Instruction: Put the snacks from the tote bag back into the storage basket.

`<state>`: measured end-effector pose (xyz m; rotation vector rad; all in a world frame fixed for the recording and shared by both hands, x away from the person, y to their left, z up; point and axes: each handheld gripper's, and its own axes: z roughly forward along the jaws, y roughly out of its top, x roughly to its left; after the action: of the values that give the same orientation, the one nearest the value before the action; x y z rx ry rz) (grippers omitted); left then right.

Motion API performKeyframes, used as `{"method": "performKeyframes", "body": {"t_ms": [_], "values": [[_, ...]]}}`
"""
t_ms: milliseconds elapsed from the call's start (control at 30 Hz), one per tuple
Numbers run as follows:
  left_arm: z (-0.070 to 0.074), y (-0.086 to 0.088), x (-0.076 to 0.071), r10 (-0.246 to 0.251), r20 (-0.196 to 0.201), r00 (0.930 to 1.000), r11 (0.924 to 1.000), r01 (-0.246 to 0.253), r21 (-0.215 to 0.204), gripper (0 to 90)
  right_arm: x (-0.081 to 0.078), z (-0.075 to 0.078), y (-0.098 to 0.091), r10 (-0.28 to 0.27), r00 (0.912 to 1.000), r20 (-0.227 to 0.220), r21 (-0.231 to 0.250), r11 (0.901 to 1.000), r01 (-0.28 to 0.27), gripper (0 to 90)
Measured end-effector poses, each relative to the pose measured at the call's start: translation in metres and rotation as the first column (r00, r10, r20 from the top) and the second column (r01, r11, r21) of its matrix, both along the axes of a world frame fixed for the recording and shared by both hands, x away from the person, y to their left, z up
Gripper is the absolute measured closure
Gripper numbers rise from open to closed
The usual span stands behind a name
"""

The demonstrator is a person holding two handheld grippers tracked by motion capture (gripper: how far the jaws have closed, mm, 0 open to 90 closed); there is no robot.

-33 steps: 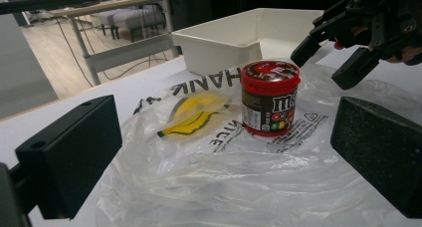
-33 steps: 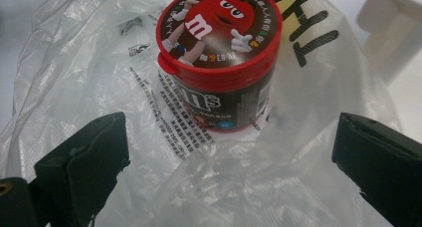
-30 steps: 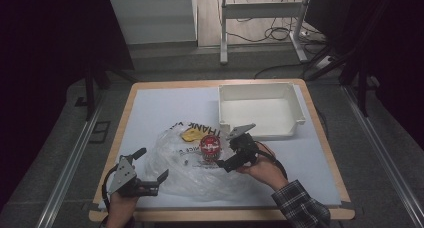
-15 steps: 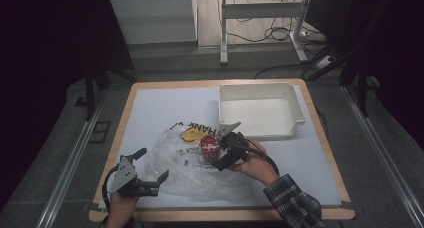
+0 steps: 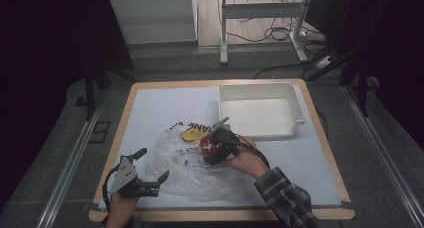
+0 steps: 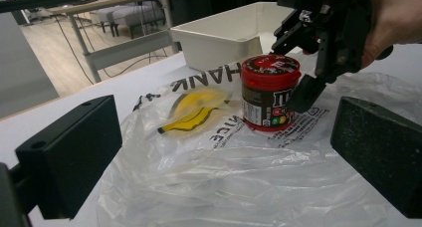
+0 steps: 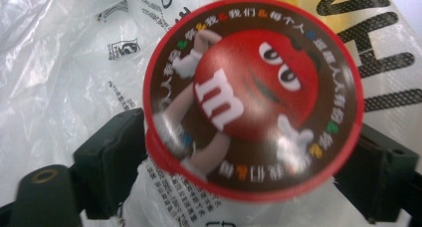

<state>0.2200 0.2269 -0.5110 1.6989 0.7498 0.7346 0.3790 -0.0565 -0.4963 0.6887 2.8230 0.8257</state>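
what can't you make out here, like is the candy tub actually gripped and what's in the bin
- Grip on the candy tub: in the right gripper view its lid hides the right gripper pads; contact unclear.
- White bin floor: the near wall cuts it off in the left gripper view.
- Plastic bag print: creased, partly unreadable.
- Left gripper: open, holding nothing.

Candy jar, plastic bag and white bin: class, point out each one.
Candy jar point(image 6: 270, 92): left gripper view, its label.
Plastic bag point(image 6: 234, 172): left gripper view, crumpled clear film.
White bin point(image 5: 261, 90): high view, its far wall.
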Motion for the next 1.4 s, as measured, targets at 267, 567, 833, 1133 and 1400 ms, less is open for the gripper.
{"method": "performKeyframes", "body": {"t_ms": [267,567,833,1133,1400], "values": [[0.0,0.0,0.0,0.0,-0.002,1.0,1.0,0.0,0.004,0.0,0.007,-0.004,0.011,-0.002,0.9998,-0.018,-0.033,0.9995,0.001,15.8],[0.0,0.0,0.0,0.001,-0.001,1.0,1.0,-0.001,0.005,0.0,0.011,-0.011,0.022,-0.011,0.9999,-0.012,-0.101,0.9949,0.01,22.0],[0.0,0.0,0.0,0.001,0.0,1.0,1.0,-0.001,0.005,0.0,0.01,-0.008,0.023,-0.008,1.0,-0.003,-0.129,0.9916,0.007,25.3],[0.0,0.0,0.0,0.002,0.0,1.0,1.0,-0.002,0.005,0.0,0.007,-0.004,0.022,-0.012,0.9999,0.001,-0.122,0.9925,0.012,25.5],[0.0,0.0,0.0,0.003,0.001,1.0,1.0,-0.003,0.004,0.0,0.0,0.008,0.021,0.005,0.9999,0.014,-0.118,0.993,-0.003,25.6]]}}
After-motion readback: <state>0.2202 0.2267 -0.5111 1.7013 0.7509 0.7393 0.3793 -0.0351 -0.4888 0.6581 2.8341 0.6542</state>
